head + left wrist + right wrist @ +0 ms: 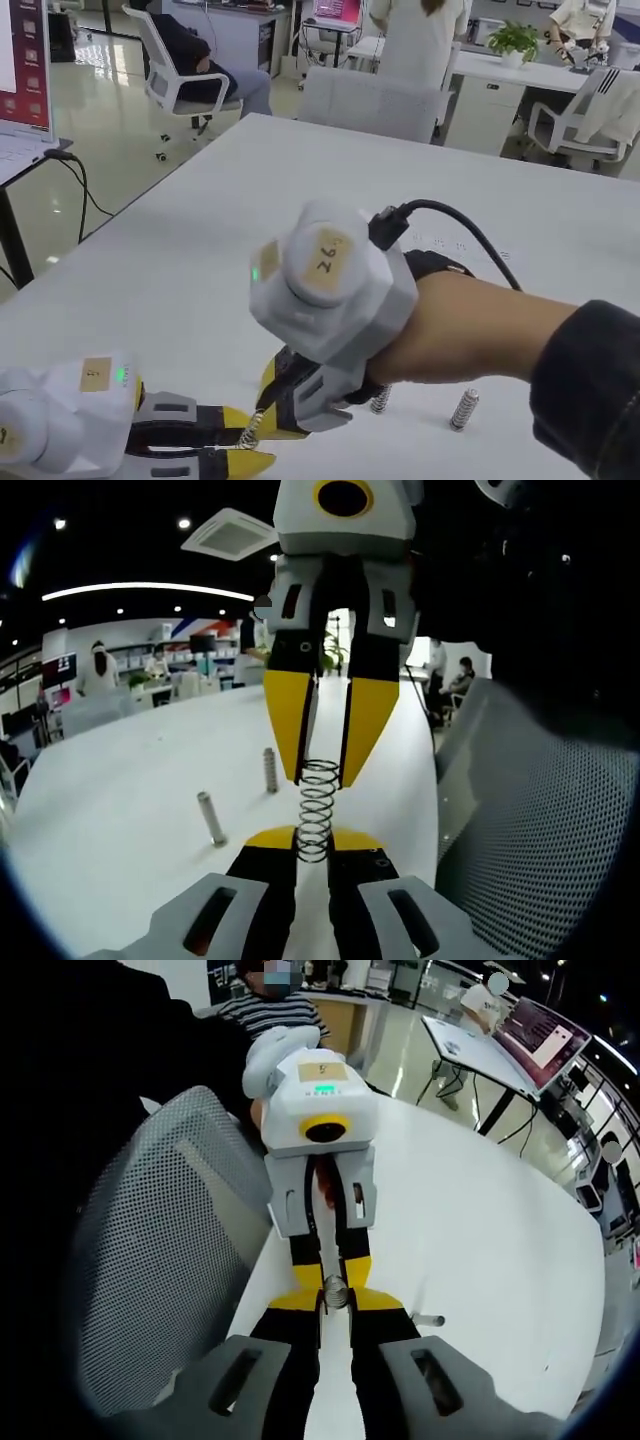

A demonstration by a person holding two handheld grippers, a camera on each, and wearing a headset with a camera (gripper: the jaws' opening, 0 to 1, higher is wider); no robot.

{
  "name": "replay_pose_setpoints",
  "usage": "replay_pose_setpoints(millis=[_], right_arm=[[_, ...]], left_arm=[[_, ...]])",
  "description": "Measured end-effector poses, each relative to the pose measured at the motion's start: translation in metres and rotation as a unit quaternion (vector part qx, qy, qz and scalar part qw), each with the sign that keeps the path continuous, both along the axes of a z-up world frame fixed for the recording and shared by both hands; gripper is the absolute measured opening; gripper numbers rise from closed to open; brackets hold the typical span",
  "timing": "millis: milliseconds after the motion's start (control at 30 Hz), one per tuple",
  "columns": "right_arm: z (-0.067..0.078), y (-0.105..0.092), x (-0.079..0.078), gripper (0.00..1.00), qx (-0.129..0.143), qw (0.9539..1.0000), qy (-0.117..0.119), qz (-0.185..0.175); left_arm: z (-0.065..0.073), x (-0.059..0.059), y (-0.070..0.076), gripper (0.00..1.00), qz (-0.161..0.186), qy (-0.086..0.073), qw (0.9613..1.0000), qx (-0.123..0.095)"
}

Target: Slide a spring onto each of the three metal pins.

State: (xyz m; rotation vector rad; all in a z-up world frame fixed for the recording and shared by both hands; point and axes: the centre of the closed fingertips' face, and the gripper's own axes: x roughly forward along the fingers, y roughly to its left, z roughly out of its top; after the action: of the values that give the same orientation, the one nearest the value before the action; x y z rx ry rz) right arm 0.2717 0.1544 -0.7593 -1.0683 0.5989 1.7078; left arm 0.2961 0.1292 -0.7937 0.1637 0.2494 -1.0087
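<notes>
White desk [200, 250] in an open office; one small coiled metal spring [463, 409] sits on its near side, a second coiled metal spring [380, 398] close by; in the left gripper view a smooth silver metal pin [210, 818] stands on the bare top.

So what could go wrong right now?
The spring, held between the left tool and right tool, could pop free and bounce off the nearby table edge. Held at both ends, it might bend. Either tool could also knock the bare pin close by.
</notes>
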Motion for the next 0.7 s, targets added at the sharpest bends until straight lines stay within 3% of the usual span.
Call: replay_pose_setpoints(millis=[533,700], right_arm=[[-0.0004,0.0045,-0.0026,0.08,-0.006,1.0,-0.003,0.0],[-0.0054,0.0031,-0.0052,0.13,-0.018,0.9998,0.005,-0.004]], left_arm=[[-0.0005,-0.0015,-0.0019,0.03,-0.001,0.001,1.0,-0.001],[-0.0008,-0.0013,-0.0012,0.03,0.001,0.003,1.0,-0.002]])
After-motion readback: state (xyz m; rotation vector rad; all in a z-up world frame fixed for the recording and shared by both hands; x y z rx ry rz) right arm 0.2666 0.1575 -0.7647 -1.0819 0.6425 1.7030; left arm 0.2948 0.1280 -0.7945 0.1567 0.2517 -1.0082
